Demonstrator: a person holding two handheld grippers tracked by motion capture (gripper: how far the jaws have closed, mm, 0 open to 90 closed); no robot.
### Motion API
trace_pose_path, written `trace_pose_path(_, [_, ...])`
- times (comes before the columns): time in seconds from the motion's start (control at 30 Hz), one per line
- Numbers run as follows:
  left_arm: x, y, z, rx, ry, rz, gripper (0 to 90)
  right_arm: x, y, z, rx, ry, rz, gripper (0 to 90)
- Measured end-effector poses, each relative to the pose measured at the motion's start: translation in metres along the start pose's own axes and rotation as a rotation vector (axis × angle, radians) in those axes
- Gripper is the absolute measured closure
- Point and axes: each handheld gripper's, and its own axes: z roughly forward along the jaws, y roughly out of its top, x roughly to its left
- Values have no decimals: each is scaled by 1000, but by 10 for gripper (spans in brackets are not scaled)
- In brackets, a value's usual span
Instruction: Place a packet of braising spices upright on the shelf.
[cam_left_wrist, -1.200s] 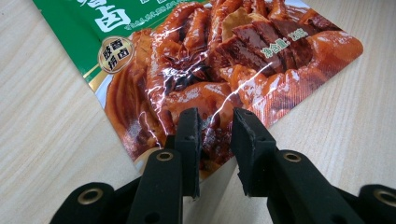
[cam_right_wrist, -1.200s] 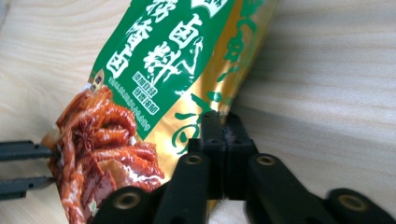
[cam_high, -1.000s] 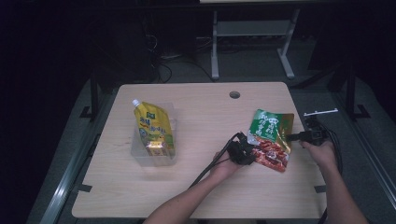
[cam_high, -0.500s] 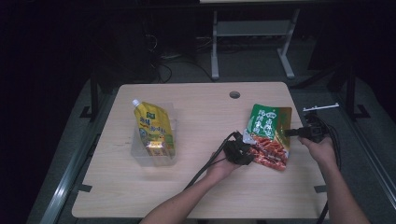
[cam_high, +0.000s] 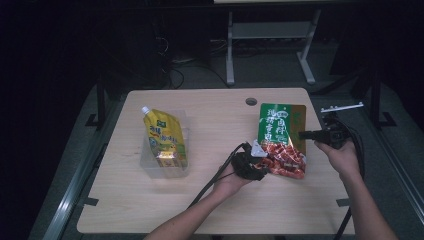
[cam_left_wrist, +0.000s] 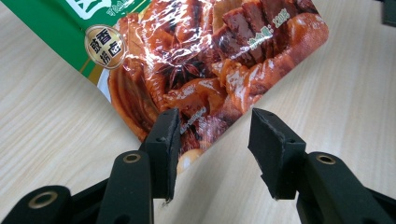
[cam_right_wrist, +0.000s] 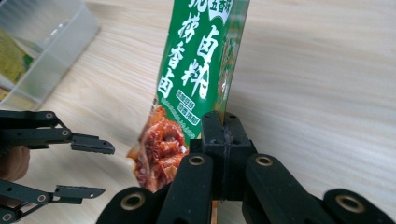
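At the left of the high view a clear plastic box (cam_high: 165, 162) sat on the wooden table (cam_high: 210, 210), and a yellow pouch (cam_high: 164, 137) with a white cap lay propped in it, leaning up and to the left, likely already put away there. It stood well apart from the work in hand.

Right of centre, the left gripper (cam_high: 260, 159) lay low at the near corner of the green and red sauce packet (cam_high: 278, 140). In the left gripper view its jaws stood partly apart and had just been opening; the packet's red corner (cam_left_wrist: 205, 126) lay between them, with the pads off it, which reads as a release.

At the right of the frame, the right gripper (cam_high: 305, 135) was clamped tight on the packet's side edge. In the right gripper view the jaws met on that edge and the packet (cam_right_wrist: 196, 70) rose upright from them, its lower end just above the wood. That single pinch seemed meant to carry it alone, probably toward the box.
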Motion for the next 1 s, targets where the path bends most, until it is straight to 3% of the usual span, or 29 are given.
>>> trace_pose_path(0.53, [-3, -16, -28, -30, 10, 4, 483, 55, 24, -12, -39, 42, -127, 900])
trace_pose_path(0.8, [-1, -26, -39, -61, 31, -6, 454, 75, 36, -14, -49, 40, -170, 900])
trace_pose_path(1.0, [0, -31, -43, -55, 35, -9, 443, 87, 47, -12, -56, 33, -193, 900])
